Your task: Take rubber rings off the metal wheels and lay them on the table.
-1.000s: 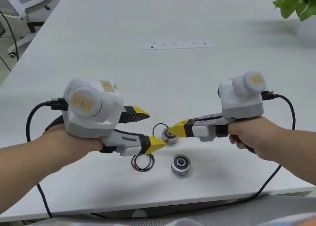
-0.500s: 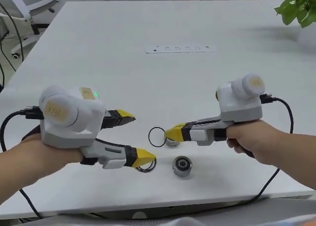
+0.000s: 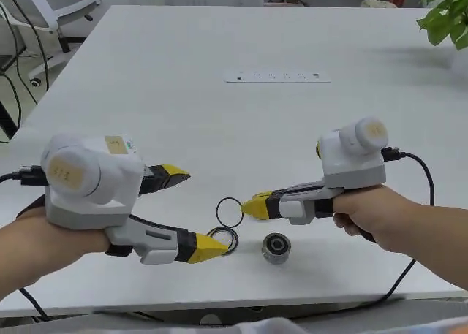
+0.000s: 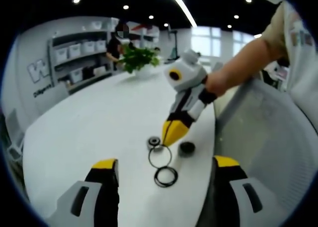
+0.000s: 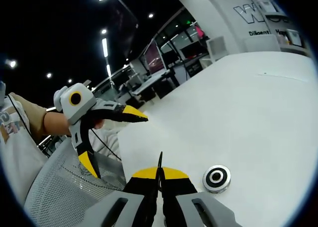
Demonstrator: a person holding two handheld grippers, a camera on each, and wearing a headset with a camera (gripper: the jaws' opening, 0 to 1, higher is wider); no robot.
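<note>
Head view. At left, the left hand-held gripper (image 3: 191,213), jaws spread wide with nothing between them. Lower jaw lying across part of two loose rings (image 3: 228,236) flat on the white worktop (image 3: 219,129) near its front edge, so their overlap hard to judge. At right, the right hand-held gripper (image 3: 252,205), jaws closed on one rubber ring (image 3: 217,213), loop sticking out to the left; impossible to say whether touching the worktop. One metal wheel (image 3: 276,247) just in front of that gripper, apart from it. Farther back, a power strip (image 3: 276,77); a plant (image 3: 444,12) cut off by the top right corner.

Left gripper view. Own yellow-tipped jaws far apart, both cut by the lower edge. Beyond them the loose rings (image 4: 165,176), then the rubber ring (image 4: 149,156) at the right hand-held gripper's tip. A second wheel (image 4: 154,142) just beside that tip, partly covered; the metal wheel (image 4: 187,147) small and dark, detail lost.

Right gripper view. Own jaws pressed together, the rubber ring (image 5: 160,161) edge-on, a thin dark line rising between them. Second wheel (image 5: 217,178) on the worktop just right of the jaws. Left hand-held gripper (image 5: 114,142) at left, wide open, lower jaw against a mesh chair (image 5: 64,187).
</note>
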